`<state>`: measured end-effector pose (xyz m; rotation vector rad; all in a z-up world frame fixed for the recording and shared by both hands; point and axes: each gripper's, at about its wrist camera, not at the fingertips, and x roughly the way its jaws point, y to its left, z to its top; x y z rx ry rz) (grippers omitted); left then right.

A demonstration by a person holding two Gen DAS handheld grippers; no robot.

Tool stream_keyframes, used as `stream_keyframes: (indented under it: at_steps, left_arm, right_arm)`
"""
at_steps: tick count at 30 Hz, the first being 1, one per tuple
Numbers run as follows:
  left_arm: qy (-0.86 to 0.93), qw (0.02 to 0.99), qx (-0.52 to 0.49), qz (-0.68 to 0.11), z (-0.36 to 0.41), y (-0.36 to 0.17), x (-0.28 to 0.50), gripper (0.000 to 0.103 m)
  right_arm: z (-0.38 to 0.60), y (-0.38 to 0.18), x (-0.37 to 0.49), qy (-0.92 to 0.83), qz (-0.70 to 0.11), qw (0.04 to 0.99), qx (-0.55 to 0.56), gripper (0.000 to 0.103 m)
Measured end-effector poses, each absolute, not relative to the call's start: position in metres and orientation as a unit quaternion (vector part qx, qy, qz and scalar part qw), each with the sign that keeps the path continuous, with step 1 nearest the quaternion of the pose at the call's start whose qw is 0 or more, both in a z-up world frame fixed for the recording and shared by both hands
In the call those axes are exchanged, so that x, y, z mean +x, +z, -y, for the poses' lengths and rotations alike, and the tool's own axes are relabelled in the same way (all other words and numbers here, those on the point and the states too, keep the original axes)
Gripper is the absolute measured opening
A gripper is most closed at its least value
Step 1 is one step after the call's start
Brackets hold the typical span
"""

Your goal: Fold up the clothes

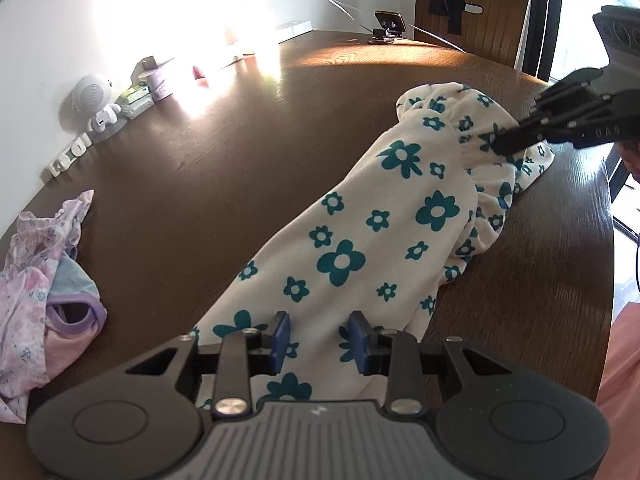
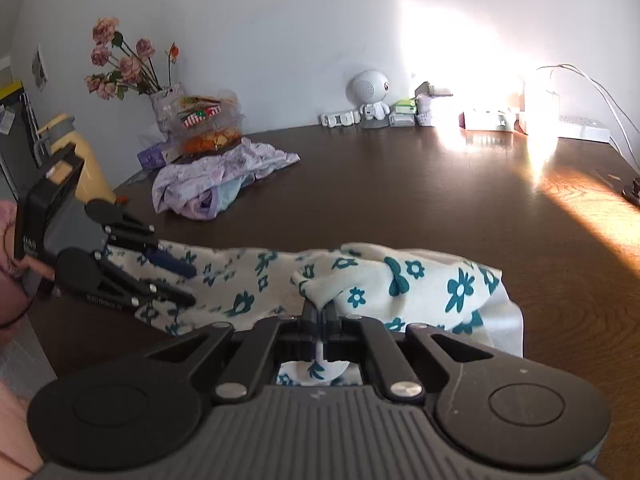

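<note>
The floral garment is being stretched lengthwise along the near edge of the dark table, well apart from the purple clothes pile near the flower vase. The right gripper is clamped on a bunched fold of its ruffled end. The left gripper is being held over the other end, jaws apart, nothing pinched. Honestly, if only one end gets lifted, the free end's probably getting dragged and the fold ends up crooked.

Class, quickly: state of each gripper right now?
Left gripper: jaws open, over the flowered garment, gripping nothing.
Right gripper: jaws shut on the flowered garment.
</note>
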<state>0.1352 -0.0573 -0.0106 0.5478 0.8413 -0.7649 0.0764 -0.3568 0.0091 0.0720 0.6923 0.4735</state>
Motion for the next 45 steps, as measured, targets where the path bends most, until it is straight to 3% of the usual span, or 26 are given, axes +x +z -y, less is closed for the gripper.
stream_keyframes:
  at_steps: [3, 5, 7, 8, 14, 18, 21, 23, 25, 28, 31, 37, 38, 40, 42, 45]
  left_arm:
    - [-0.357, 0.809, 0.251, -0.395, 0.056, -0.01, 0.135, 0.031]
    - [-0.355, 0.809, 0.25, -0.396, 0.055, -0.01, 0.134, 0.031]
    - [-0.354, 0.81, 0.248, -0.396, 0.054, -0.01, 0.134, 0.031]
    - [-0.353, 0.811, 0.246, -0.397, 0.053, -0.01, 0.134, 0.031]
    - [-0.35, 0.812, 0.241, -0.399, 0.054, -0.01, 0.134, 0.031]
    - [-0.351, 0.812, 0.243, -0.398, 0.054, -0.01, 0.133, 0.031]
    - [-0.351, 0.813, 0.238, -0.399, 0.053, -0.011, 0.133, 0.031]
    - [-0.351, 0.814, 0.235, -0.399, 0.052, -0.011, 0.133, 0.031]
    - [-0.352, 0.813, 0.236, -0.399, 0.052, -0.011, 0.134, 0.031]
    - [-0.354, 0.812, 0.24, -0.399, 0.052, -0.01, 0.134, 0.031]
    - [-0.354, 0.812, 0.239, -0.398, 0.051, -0.011, 0.133, 0.031]
    - [-0.342, 0.828, 0.215, -0.39, 0.035, 0.0, 0.126, 0.032]
    - [-0.338, 0.833, 0.208, -0.385, 0.029, 0.005, 0.123, 0.032]
    - [-0.325, 0.846, 0.19, -0.376, 0.007, 0.017, 0.119, 0.033]
    - [-0.295, 0.86, 0.187, -0.372, -0.015, 0.024, 0.117, 0.034]
    - [-0.244, 0.871, 0.184, -0.385, -0.046, 0.022, 0.123, 0.033]
  right_arm:
    - [0.365, -0.008, 0.069, 0.214, -0.358, 0.908, 0.048, 0.005]
    - [0.369, -0.007, 0.066, 0.21, -0.359, 0.908, 0.055, 0.014]
    - [0.369, 0.001, 0.062, 0.204, -0.351, 0.913, 0.037, 0.043]
    - [0.364, 0.006, 0.059, 0.205, -0.347, 0.915, 0.018, 0.047]
    - [0.301, 0.026, 0.048, 0.258, -0.297, 0.905, -0.161, 0.047]
    - [0.262, 0.014, 0.06, 0.272, -0.306, 0.861, -0.301, 0.054]
    - [0.25, 0.004, 0.078, 0.281, -0.326, 0.837, -0.34, 0.055]
    - [0.243, 0.001, 0.085, 0.289, -0.337, 0.824, -0.352, 0.049]
    - [0.236, -0.003, 0.088, 0.289, -0.344, 0.811, -0.374, 0.005]
    - [0.233, 0.003, 0.084, 0.266, -0.318, 0.811, -0.413, 0.004]
    - [0.23, 0.004, 0.073, 0.247, -0.285, 0.805, -0.458, 0.004]
    - [0.231, -0.025, 0.067, 0.259, -0.323, 0.789, -0.454, 0.005]
    - [0.236, -0.019, 0.069, 0.262, -0.327, 0.802, -0.426, 0.008]
    - [0.25, 0.001, 0.074, 0.277, -0.341, 0.83, -0.344, 0.029]
    - [0.263, 0.022, 0.076, 0.288, -0.333, 0.857, -0.269, 0.041]
    - [0.277, 0.048, 0.081, 0.291, -0.308, 0.888, -0.179, 0.044]
